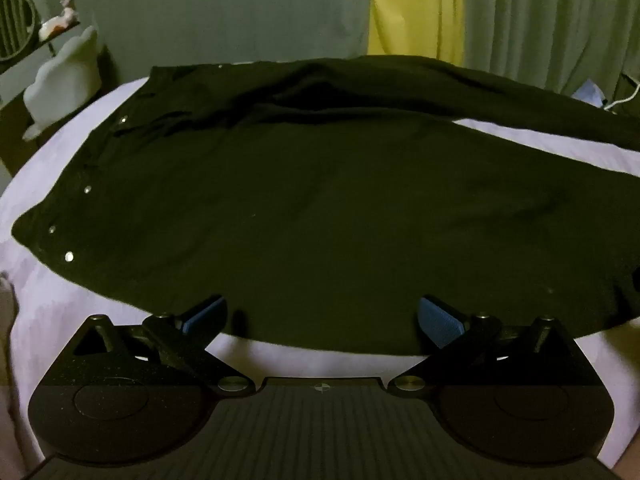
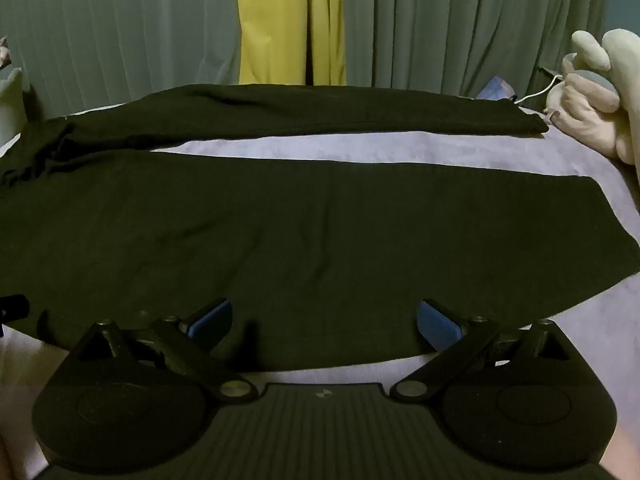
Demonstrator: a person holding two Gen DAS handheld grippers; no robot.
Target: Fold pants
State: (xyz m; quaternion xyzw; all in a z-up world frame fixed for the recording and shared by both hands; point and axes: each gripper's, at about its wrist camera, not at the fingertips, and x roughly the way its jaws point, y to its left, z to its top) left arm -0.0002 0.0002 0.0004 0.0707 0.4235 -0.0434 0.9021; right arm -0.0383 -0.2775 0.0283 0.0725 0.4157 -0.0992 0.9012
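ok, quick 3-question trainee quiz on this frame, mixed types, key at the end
1. True or false: the black fabric pants are already folded in half.
2. The left gripper jaws are: A) shut on cloth B) open, empty C) hidden.
3. Fill in: between the two legs shows a strip of the ___ bedsheet.

Key: 1 false, both legs lie spread apart. 2 B. 3 lilac.

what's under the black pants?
The black pants lie flat on a lilac sheet, which shows between the two legs and past the hems. Whatever is beneath the fabric itself is covered. Both grippers are open, holding nothing.
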